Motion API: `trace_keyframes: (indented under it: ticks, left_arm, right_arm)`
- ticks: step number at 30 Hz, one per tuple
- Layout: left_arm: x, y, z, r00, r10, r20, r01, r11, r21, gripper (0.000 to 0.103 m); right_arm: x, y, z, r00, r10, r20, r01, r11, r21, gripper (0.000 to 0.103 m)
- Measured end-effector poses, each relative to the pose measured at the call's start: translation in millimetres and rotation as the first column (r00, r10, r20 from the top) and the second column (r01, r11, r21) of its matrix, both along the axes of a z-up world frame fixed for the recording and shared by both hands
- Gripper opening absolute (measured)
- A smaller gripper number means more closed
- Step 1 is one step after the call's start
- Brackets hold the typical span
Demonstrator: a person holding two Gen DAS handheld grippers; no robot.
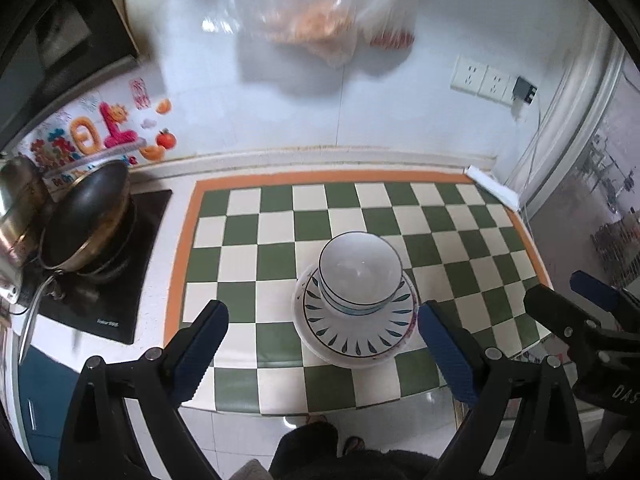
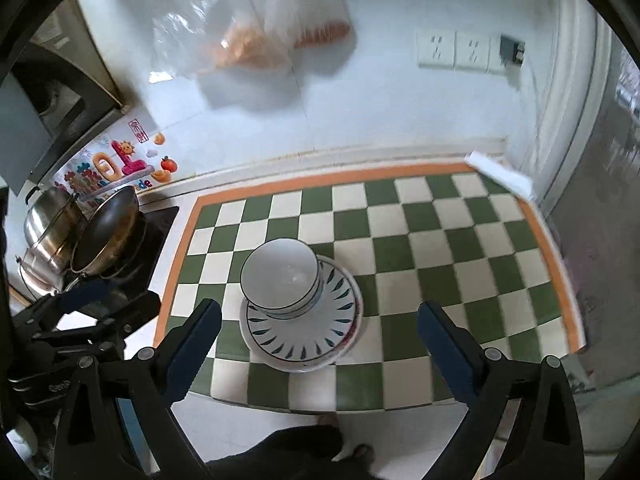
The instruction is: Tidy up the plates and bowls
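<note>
Steel pot (image 2: 48, 224) and dark wok (image 2: 108, 232) sit far left on the stove; then the left gripper (image 1: 320, 344), jaws spread wide, empty. Centre mat (image 2: 440, 240): bowls (image 2: 280, 276) nested on stacked plates (image 2: 300, 332). Right gripper (image 2: 316, 344) gapes too, holding nothing. Stacking looks finished; next, probably just pull clear.
</note>
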State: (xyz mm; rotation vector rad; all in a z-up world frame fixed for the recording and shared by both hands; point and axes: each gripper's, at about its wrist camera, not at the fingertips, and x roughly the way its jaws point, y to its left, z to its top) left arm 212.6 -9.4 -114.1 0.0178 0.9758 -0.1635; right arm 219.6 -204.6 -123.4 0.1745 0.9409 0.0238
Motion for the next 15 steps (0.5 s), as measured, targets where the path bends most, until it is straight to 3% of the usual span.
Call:
trace_keyframes:
  ticks: [15]
  left_arm:
    - [-120,-6,52,0.991,0.09,0.096,-0.09,0.996,-0.001,0.102]
  right_arm:
    - [-130,-5,67,0.993,0.054,0.109,-0.048,0.998,-0.051,0.101]
